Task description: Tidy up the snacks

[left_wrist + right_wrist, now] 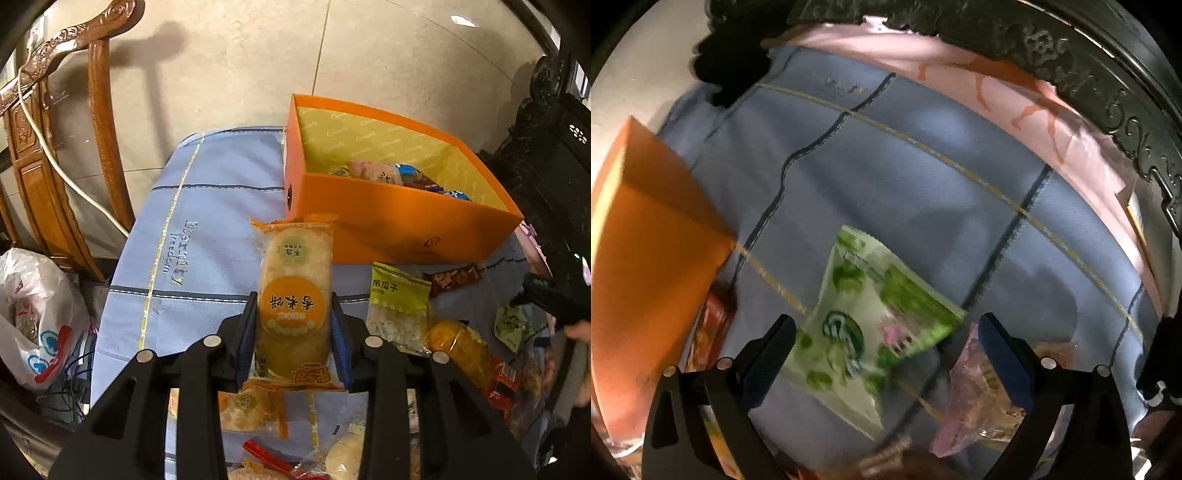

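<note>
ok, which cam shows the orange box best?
Left wrist: the orange box shows whole, open top, with snacks inside. Right wrist catches only a blurred outer wall at its left edge, nothing of the inside.

The left wrist view looks steeply down, close over the blue cloth (207,206), with the orange box (399,221) upper right. The right wrist view faces almost straight down, nearer. Both share that cloth and box.

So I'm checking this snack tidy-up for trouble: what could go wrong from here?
The left tongs pinch the rice cracker pack only at its lower half; it might swing or slip before reaching the orange box. The right tongs stand wide open over the green packet, close to a pink packet they may catch too.
</note>
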`<state>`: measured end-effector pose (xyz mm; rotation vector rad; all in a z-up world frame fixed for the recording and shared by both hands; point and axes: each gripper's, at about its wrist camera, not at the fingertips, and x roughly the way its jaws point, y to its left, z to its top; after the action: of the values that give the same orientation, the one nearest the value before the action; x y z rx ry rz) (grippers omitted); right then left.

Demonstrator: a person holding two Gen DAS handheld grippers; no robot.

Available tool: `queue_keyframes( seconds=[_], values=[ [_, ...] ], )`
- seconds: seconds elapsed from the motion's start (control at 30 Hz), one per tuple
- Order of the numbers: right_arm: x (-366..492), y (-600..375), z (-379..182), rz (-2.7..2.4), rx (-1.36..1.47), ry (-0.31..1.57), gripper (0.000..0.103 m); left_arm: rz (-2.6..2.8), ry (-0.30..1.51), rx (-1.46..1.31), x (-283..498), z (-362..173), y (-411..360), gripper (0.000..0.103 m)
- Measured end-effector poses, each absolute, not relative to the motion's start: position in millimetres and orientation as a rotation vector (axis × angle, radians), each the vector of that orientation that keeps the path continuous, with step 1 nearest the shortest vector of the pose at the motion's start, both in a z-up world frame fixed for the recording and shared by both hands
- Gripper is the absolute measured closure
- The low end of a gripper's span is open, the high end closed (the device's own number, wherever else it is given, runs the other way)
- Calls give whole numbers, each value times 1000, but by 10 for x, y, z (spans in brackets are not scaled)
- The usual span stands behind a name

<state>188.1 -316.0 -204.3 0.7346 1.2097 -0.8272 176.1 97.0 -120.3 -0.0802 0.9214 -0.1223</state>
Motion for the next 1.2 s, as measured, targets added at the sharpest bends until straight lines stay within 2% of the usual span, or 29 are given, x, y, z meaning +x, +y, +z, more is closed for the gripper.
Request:
queue_keyframes(
  seconds=[0.07, 0.1, 0.13, 0.17, 0.2, 0.37, 0.67, 0.73, 0.77, 0.8, 0.83, 0.87, 0.93, 1.0, 1.2],
  values=[
    [1938, -3127, -2137, -788, 767, 1232, 4, -133, 929, -87, 1789, -1233, 988, 68],
    [1937, -3086, -2172, -771, 774, 1225, 7, -140, 935, -94, 1808, -1252, 1001, 68],
    [1936, -3026, -2182, -781, 736, 1225, 15, -143, 936, -97, 1816, -1259, 1006, 68],
    [1942, -3002, -2176, -780, 705, 1218, 32, -149, 937, -99, 1820, -1262, 1011, 68],
    [1933, -2955, -2154, -768, 679, 1212, 40, -156, 936, -100, 1816, -1258, 1017, 68],
    [1721, -3101, -2062, -664, 752, 1185, 72, -160, 929, -92, 1780, -1246, 1049, 68],
    [1385, -3233, -1692, -408, 727, 1117, 84, -133, 908, -93, 1654, -1113, 1070, 68],
    [1353, -3254, -1710, -393, 720, 1118, 83, -120, 910, -80, 1631, -1097, 1043, 68],
    [1366, -3252, -1744, -397, 709, 1139, 72, -117, 912, -75, 1619, -1094, 1037, 68],
    [1353, -3239, -1785, -421, 691, 1152, 53, -111, 913, -71, 1594, -1088, 1022, 68],
    [1397, -3261, -1793, -456, 677, 1153, 13, -109, 913, -72, 1576, -1082, 1016, 68],
    [1395, -3246, -1773, -497, 670, 1128, 3, -109, 914, -74, 1563, -1078, 1014, 68],
    [1503, -3146, -1716, -560, 620, 1108, 4, -102, 920, -67, 1549, -1090, 1014, 68],
    [1694, -3022, -1720, -593, 532, 1166, 4, -98, 927, -69, 1557, -1115, 1033, 68],
    [1965, -2846, -2113, -754, 482, 1279, 4, -116, 941, -92, 1583, -1197, 1079, 68]
  ],
)
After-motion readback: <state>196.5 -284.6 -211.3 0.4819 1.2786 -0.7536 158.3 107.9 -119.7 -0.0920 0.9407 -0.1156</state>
